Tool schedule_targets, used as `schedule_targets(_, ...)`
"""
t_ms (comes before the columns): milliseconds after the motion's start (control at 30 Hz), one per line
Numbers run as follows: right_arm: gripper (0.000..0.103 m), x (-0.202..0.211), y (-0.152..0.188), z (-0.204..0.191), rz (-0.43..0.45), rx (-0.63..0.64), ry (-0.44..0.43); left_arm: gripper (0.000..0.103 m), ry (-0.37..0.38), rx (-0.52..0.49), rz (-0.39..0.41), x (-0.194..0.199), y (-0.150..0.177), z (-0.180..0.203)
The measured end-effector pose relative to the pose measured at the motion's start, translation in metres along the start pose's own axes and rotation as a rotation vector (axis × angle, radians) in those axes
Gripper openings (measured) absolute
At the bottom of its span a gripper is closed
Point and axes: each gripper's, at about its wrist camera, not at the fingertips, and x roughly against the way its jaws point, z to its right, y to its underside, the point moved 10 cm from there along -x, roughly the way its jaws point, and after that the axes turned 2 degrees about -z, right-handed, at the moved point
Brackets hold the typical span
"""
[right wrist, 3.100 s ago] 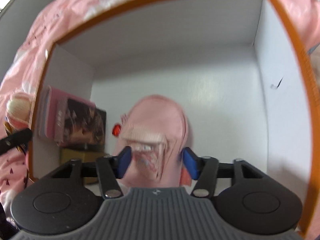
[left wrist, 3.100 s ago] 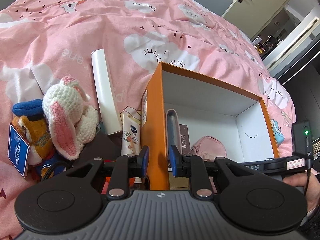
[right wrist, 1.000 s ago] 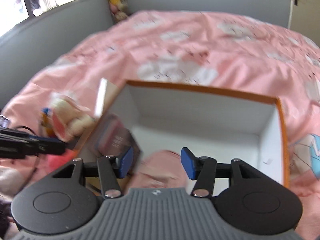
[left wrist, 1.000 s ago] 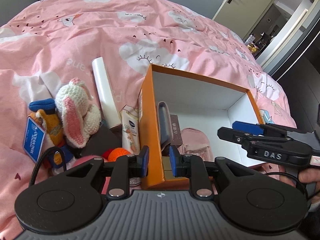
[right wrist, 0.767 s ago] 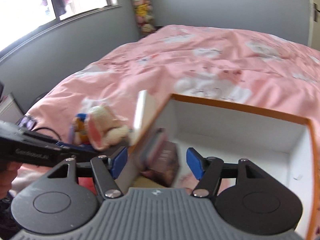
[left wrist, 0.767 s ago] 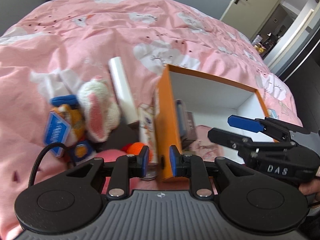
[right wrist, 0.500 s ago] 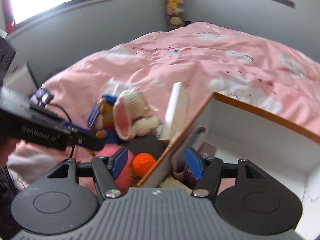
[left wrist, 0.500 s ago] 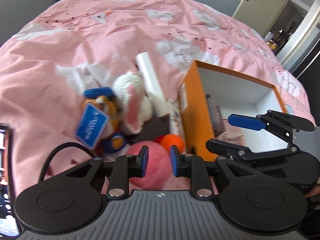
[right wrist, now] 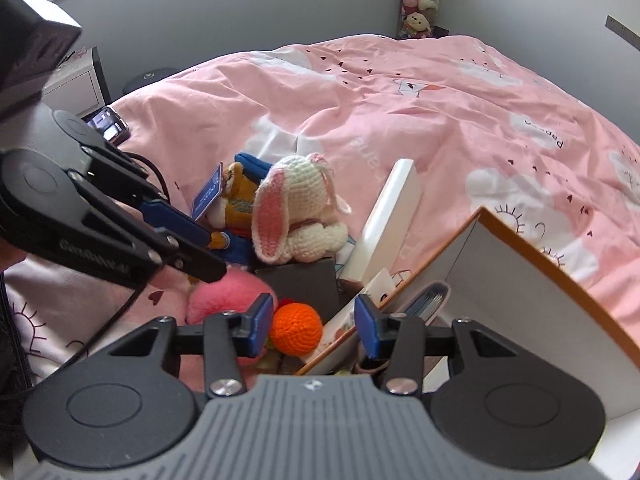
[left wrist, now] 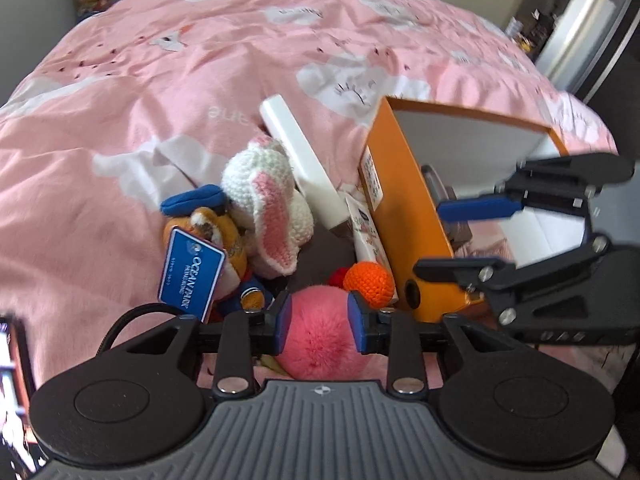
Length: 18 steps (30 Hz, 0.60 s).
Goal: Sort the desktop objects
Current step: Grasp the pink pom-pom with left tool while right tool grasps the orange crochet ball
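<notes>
A pile of soft toys lies on a pink bed cover (left wrist: 168, 92) printed with white clouds. The cover looks smooth and a bit wrinkled.

The left gripper (left wrist: 319, 326) hangs over a fluffy pink ball (left wrist: 320, 338). Its two blue pads (left wrist: 283, 327) sit on either side of the round ball, and its jaws have just been opening. I cannot tell for sure if the pads touch the fuzz, but they do not seem to squeeze it.

Just beside the pink ball is a small orange ball (right wrist: 296, 330) made of knitted yarn, bumpy all over. The right gripper (right wrist: 309, 331) is above it with its jaws apart, and they have just been closing. Nothing is held in them.

Behind the balls sits a knitted white bunny (left wrist: 266, 210) with floppy pink ears. Next to it is a brown plush toy (left wrist: 212, 232) in a blue cap with a shiny blue tag. A long white box (left wrist: 298, 166) with flat sides leans against the bunny.

To the right stands an orange cardboard box (left wrist: 404, 204), white inside, with straight stiff walls. Some flat things stand inside along its wall.
</notes>
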Motion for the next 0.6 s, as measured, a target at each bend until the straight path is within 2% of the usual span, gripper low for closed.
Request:
schedule_targets(67, 0.048, 0.002, -0.001, 0.001, 0.004, -0.007, -0.007, 0.053, -0.002, -0.054, -0.021, -0.006, 0.004, 0.005)
schedule_targets(100, 0.048, 0.002, -0.001, 0.001, 0.006, -0.012, -0.007, 0.054, -0.013, -0.080, -0.025, -0.009, 0.006, 0.007)
schedule_targets(267, 0.049, 0.002, 0.002, 0.003, 0.006, -0.036, 0.005, 0.055, -0.082, -0.212, -0.039, -0.027, 0.019, 0.017)
schedule_targets(500, 0.049, 0.003, 0.006, 0.012, 0.004, -0.053, 0.018, 0.055, -0.122, -0.244, -0.086, -0.059, 0.035, 0.023)
schedule_targets(600, 0.049, 0.001, 0.008, 0.007, -0.007, 0.000, 0.003, 0.055, -0.148, -0.246, -0.079, -0.066, 0.037, 0.022)
